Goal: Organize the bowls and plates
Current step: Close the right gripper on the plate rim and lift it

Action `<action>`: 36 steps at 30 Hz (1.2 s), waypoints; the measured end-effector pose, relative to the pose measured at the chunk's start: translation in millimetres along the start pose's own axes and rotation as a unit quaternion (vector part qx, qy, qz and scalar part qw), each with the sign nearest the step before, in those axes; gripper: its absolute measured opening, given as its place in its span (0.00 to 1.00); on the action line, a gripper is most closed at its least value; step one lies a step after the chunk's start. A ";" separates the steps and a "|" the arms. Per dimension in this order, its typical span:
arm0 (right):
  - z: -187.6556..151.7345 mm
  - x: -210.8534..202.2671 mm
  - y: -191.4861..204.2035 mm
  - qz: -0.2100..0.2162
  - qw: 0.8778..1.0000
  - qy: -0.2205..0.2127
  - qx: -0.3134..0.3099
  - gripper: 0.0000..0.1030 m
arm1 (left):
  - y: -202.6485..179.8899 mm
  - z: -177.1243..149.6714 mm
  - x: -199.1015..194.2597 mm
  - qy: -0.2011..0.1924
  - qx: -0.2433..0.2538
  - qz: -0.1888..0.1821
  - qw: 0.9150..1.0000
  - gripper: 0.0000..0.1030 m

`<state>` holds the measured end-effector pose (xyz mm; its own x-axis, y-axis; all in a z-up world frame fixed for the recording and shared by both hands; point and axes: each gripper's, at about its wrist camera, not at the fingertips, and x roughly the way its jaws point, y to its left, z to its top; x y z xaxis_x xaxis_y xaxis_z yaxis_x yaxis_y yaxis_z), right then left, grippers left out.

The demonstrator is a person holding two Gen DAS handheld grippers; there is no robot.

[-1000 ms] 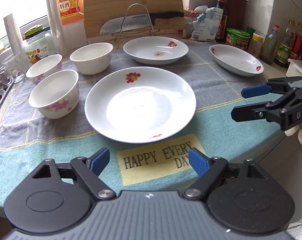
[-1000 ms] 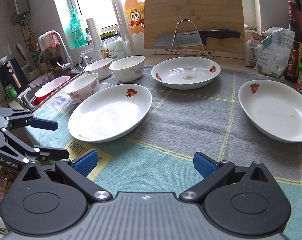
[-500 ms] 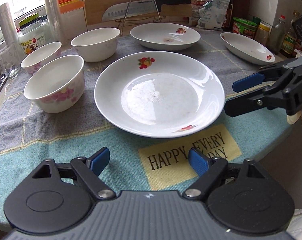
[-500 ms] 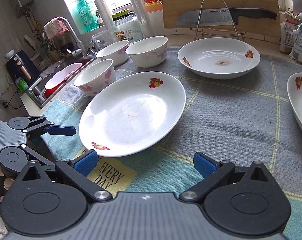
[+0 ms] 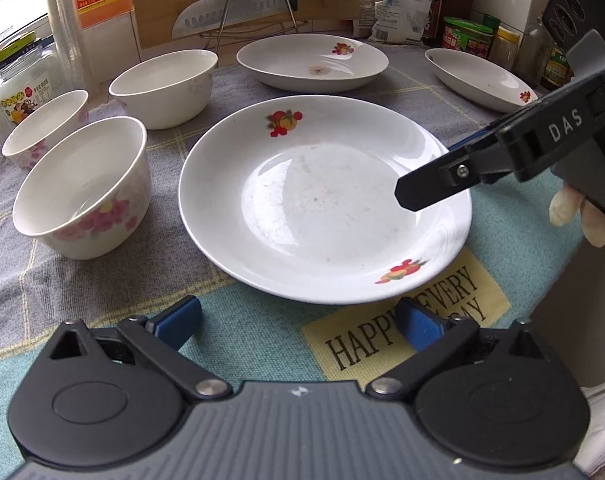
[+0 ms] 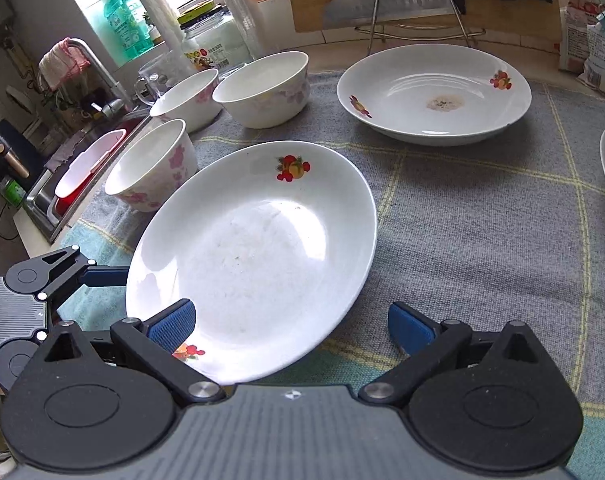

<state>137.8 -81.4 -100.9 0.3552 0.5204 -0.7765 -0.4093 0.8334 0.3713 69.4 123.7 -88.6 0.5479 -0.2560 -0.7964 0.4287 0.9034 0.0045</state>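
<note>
A white plate with fruit prints lies on the cloth nearest the front edge. My left gripper sits just short of its near rim, jaws opening wide, nothing between the pads. My right gripper is open too, and its left pad hangs over the plate rim. It reaches in from the right in the left wrist view, above the plate. Three bowls stand to the left. Two more plates lie at the back.
A patterned cloth covers the counter, whose edge drops off at the right. A knife on a wire rack and a cutting board stand behind, with bottles and jars beside them. A sink lies left of the bowls.
Both grippers have come closer to the front plate. The right gripper's finger now reaches over the plate's right rim. The left gripper's pads stand wider apart than before.
</note>
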 end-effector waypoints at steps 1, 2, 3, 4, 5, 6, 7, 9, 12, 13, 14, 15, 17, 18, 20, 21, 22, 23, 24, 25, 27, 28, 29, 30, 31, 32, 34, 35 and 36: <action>0.8 0.1 -1.3 0.001 1.000 0.001 0.006 1.00 | 1.7 0.5 0.6 -0.001 0.004 -0.003 1.000 1.00; 1.9 0.6 -2.3 0.004 1.000 0.000 0.013 1.00 | 2.8 0.7 1.0 -0.003 0.007 -0.006 1.000 1.00; 2.5 0.4 -4.0 0.007 1.000 0.000 0.020 1.00 | 4.1 1.7 2.1 -0.005 0.011 -0.008 1.000 1.00; 2.8 0.3 -5.2 0.010 1.000 0.000 0.022 1.00 | 5.0 2.3 2.7 -0.006 0.013 -0.010 1.000 1.00; 4.0 1.2 -5.4 0.011 1.000 0.001 0.023 1.00 | 5.9 3.0 3.5 -0.006 0.015 -0.011 1.000 1.00; 5.0 2.0 -4.6 0.009 1.000 0.003 0.023 1.00 | 6.6 4.1 4.5 -0.006 0.017 -0.012 1.000 1.00; 5.8 2.9 -3.1 0.005 1.000 0.005 0.022 1.00 | 7.5 5.1 5.4 -0.007 0.018 -0.013 1.000 1.00; 8.9 6.5 5.0 -0.013 1.000 0.018 0.010 1.00 | 9.3 5.0 6.2 -0.013 0.023 -0.017 1.000 1.00; 14.7 13.0 15.4 -0.041 0.998 0.038 -0.005 1.00 | 11.3 3.7 7.0 -0.023 0.031 -0.024 0.999 1.00; 16.4 14.8 17.7 -0.047 0.998 0.043 -0.009 1.00 | 11.2 3.2 7.0 -0.025 0.032 -0.025 0.999 1.00; 18.4 16.4 18.6 -0.049 0.998 0.049 -0.014 1.00 | 11.2 2.5 6.9 -0.028 0.033 -0.025 0.999 1.00; 20.2 17.4 18.7 -0.047 0.997 0.052 -0.015 1.00 | 11.4 1.8 6.9 -0.031 0.035 -0.027 0.999 1.00; 25.2 18.8 17.1 -0.043 0.997 0.060 -0.016 1.00 | 11.9 0.5 6.8 -0.038 0.038 -0.030 0.998 1.00; 27.9 19.1 16.1 -0.044 0.997 0.062 -0.016 1.00 | 11.9 0.0 6.7 -0.040 0.038 -0.030 0.998 1.00; 34.2 20.6 12.8 -0.037 0.997 0.069 -0.020 1.00 | 12.2 -1.5 6.4 -0.044 0.039 -0.031 0.998 1.00; 36.7 21.6 11.0 -0.034 0.997 0.072 -0.021 1.00 | 12.2 -2.1 6.2 -0.046 0.039 -0.031 0.998 1.00; 39.7 22.9 9.2 -0.033 0.996 0.076 -0.024 1.00 | 12.2 -2.5 6.2 -0.048 0.040 -0.032 0.998 1.00; 42.0 24.2 7.9 -0.030 0.996 0.080 -0.028 1.00 | 12.3 -2.6 6.1 -0.048 0.041 -0.032 0.997 1.00; 43.4 24.9 7.1 -0.026 0.996 0.084 -0.034 1.00 | 12.4 -2.4 6.3 -0.048 0.043 -0.033 0.997 1.00; 44.9 25.2 6.6 -0.023 0.995 0.085 -0.040 1.00 | 12.6 -2.3 6.2 -0.048 0.045 -0.035 0.997 1.00; 49.2 25.2 5.4 -0.011 0.995 0.089 -0.050 1.00 | 12.8 -0.7 6.5 -0.045 0.047 -0.036 0.997 1.00; 51.3 25.2 4.6 -0.003 0.994 0.093 -0.054 1.00 | 12.6 -0.1 6.9 -0.043 0.047 -0.036 0.997 1.00; 53.3 25.2 3.6 0.004 0.994 0.097 -0.058 1.00 | 12.5 -0.2 7.1 -0.044 0.048 -0.036 0.997 1.00; 55.1 25.3 2.5 0.009 0.993 0.099 -0.061 1.00 | 12.7 -0.4 7.2 -0.046 0.049 -0.037 0.997 1.00; 57.0 26.1 0.8 0.014 0.993 0.102 -0.062 1.00 | 12.8 -0.6 7.6 -0.048 0.051 -0.038 0.997 1.00; 58.8 27.7 -1.8 0.020 0.992 0.106 -0.059 1.00 | 12.9 -0.6 7.8 -0.049 0.053 -0.039 0.997 1.00; 61.6 30.8 -5.9 0.033 0.991 0.115 -0.051 1.00 | 13.4 -0.1 8.2 -0.049 0.058 -0.043 0.996 1.00; 63.2 32.8 -7.4 0.042 0.991 0.119 -0.048 1.00 | 14.0 0.3 8.7 -0.050 0.063 -0.046 0.996 1.00; 64.1 33.6 -8.2 0.048 0.990 0.121 -0.048 1.00 | 14.5 0.6 9.0 -0.050 0.065 -0.049 0.995 0.99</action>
<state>207.1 -58.9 -97.4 0.1045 0.5274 -0.8432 -0.5133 0.7548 0.4085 80.9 134.3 -95.3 0.5648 -0.3807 -0.7321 0.5700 0.8216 0.0126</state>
